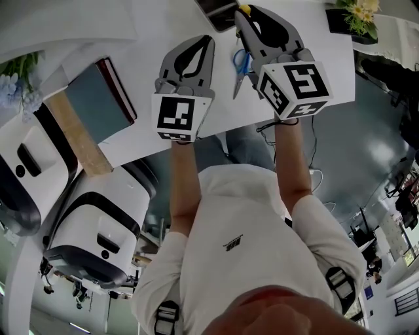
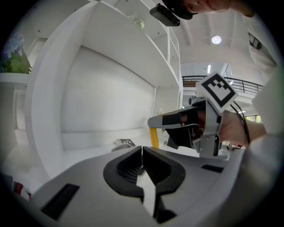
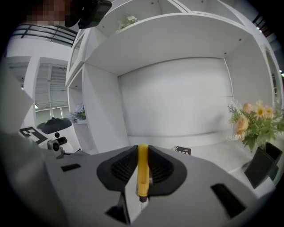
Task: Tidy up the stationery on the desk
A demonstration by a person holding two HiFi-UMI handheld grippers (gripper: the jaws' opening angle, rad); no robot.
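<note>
My right gripper [image 1: 244, 10] is shut on a yellow pen [image 3: 142, 170], which stands upright between the jaws in the right gripper view. The pen's tip [image 1: 245, 8] pokes out past the jaws over the white desk [image 1: 163, 26]. My left gripper [image 1: 207, 41] hovers beside it, shut with nothing between its jaws [image 2: 142, 149]. Blue-handled scissors [image 1: 240, 62] lie on the desk between the two grippers. In the left gripper view the right gripper [image 2: 153, 120] shows to the right with the yellow pen [image 2: 154, 138] hanging below it.
A grey notebook with a dark red cover [image 1: 99, 99] lies at the desk's left. A dark flat object [image 1: 219, 12] sits at the far edge, and a flower pot [image 1: 357, 16] at the right. White shelving [image 3: 177, 66] rises behind the desk. Two white machines [image 1: 98, 235] stand on the floor.
</note>
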